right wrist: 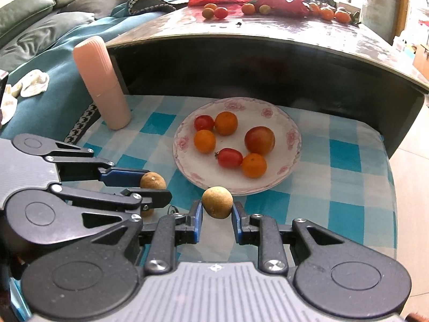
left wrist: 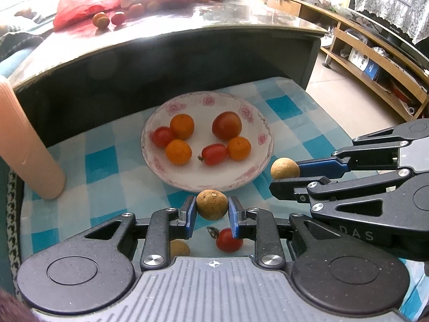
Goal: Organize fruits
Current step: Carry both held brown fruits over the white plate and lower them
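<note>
Two longans in the air, one in each hand-held gripper: the left hand-held gripper pinches one brown longan, the right hand-held gripper the other longan, both just short of the plate. Light, thin-shelled, round, I'd say — squeeze across the middle, gently. Only the left wrist view shows a cherry tomato lying under the fingers; the right alone shows the whole pink cup.

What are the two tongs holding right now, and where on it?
Each holds a brown longan by its sides: left tongs on one longan, right tongs on another longan.
</note>
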